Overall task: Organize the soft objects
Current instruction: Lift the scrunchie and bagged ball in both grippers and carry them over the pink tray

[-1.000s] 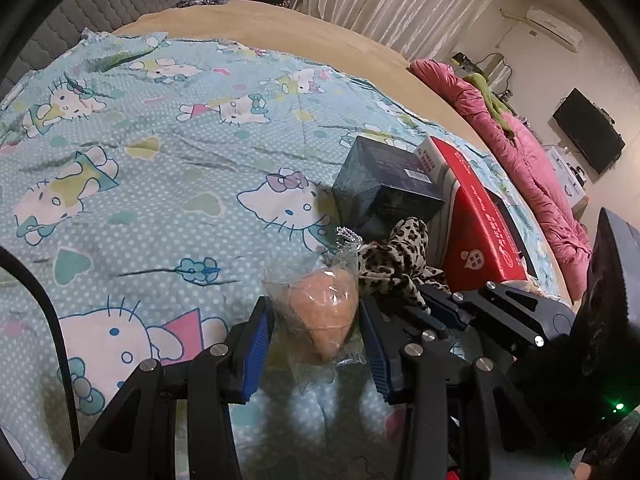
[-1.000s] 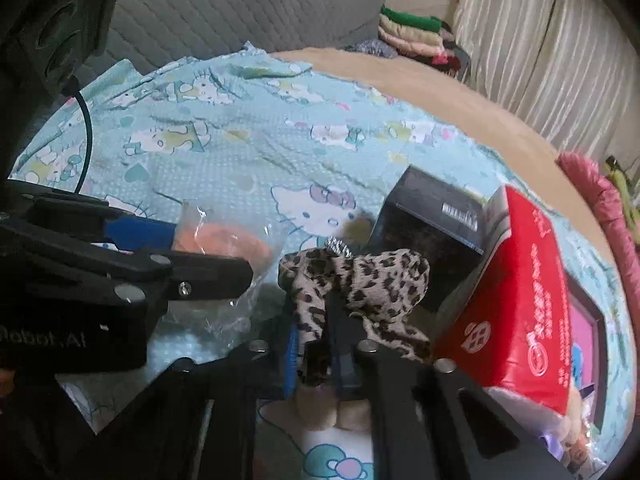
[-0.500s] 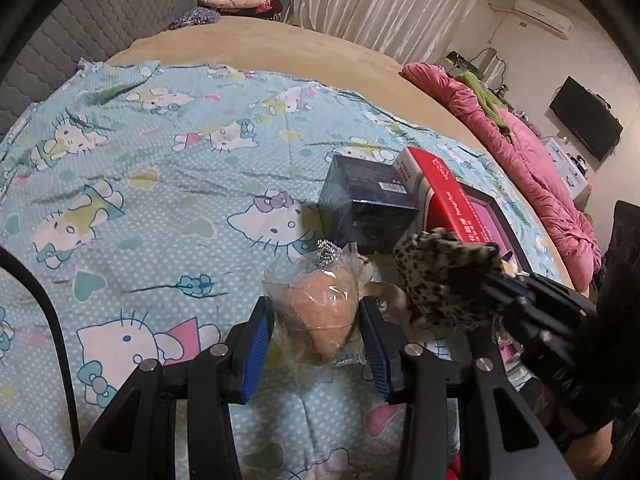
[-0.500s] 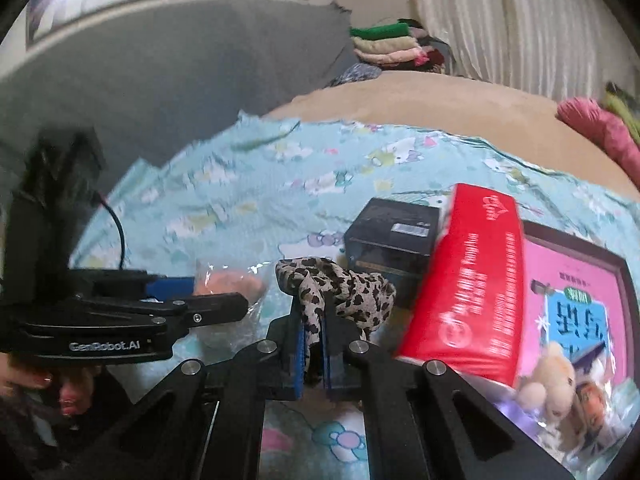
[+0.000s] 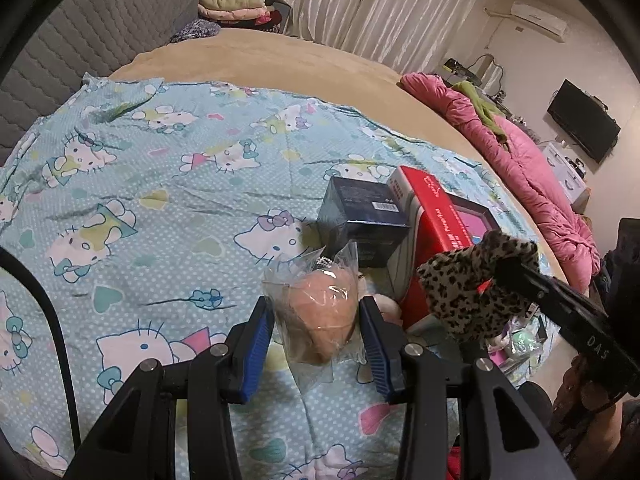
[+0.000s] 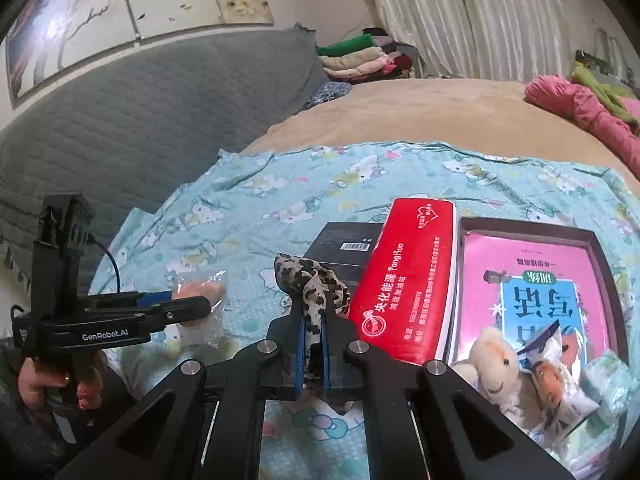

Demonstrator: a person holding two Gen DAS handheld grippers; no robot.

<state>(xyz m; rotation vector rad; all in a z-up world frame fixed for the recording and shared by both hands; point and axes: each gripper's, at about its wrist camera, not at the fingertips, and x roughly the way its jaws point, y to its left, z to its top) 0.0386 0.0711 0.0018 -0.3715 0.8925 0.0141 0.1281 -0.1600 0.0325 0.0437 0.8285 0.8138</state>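
My left gripper (image 5: 316, 326) is shut on a peach soft toy in a clear plastic bag (image 5: 324, 316) and holds it above the Hello Kitty blanket (image 5: 160, 184). The bagged toy also shows in the right wrist view (image 6: 198, 292), held by the left gripper (image 6: 200, 304). My right gripper (image 6: 312, 340) is shut on a leopard-print scrunchie (image 6: 310, 284), lifted above the bed; it shows in the left wrist view (image 5: 468, 288) too. A dark tray (image 6: 600, 248) at the right holds a pink book, a cream teddy bear (image 6: 496, 364) and other bagged soft items.
A dark blue box (image 5: 366, 216) and a red carton (image 6: 408, 280) stand side by side on the blanket beside the tray. A pink duvet (image 5: 520, 160) lies at the bed's right edge. Folded clothes (image 5: 236, 4) are stacked at the back by the grey headboard.
My right gripper has lifted the scrunchie off the bed, up and to the right. My left gripper has risen with the bagged toy still in it.
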